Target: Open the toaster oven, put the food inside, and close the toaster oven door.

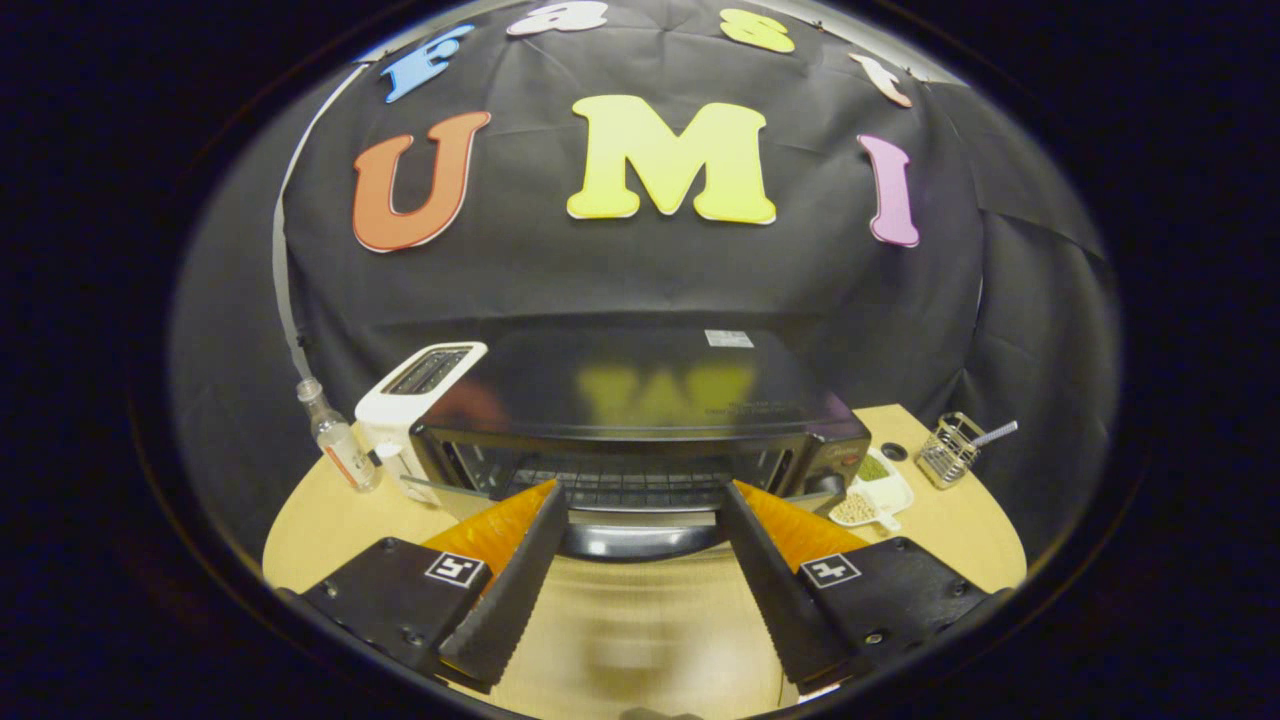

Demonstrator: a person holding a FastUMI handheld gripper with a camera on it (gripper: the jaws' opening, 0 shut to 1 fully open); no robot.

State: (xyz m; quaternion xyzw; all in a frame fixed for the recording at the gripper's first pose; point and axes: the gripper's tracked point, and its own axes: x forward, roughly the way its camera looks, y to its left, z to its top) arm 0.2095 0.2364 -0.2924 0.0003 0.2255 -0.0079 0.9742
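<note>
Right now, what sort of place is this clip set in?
Probably a staged kitchen counter in a recording booth: a toaster oven, door down, a white toaster and a utensil rack share a wooden table before black cloth. The gripper is open.

Black cloth wall (640, 270) behind round wooden table (320, 515).

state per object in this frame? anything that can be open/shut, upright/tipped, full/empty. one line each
toaster oven: door swung down open, rack visible inside
claw: open, fingers apart over the lowered door, holding nothing
pop-up toaster: upright, slots look empty
clear bottle: upright
wire holder: upright, utensil sticking out
white dish: flat on table, compartments filled
</note>
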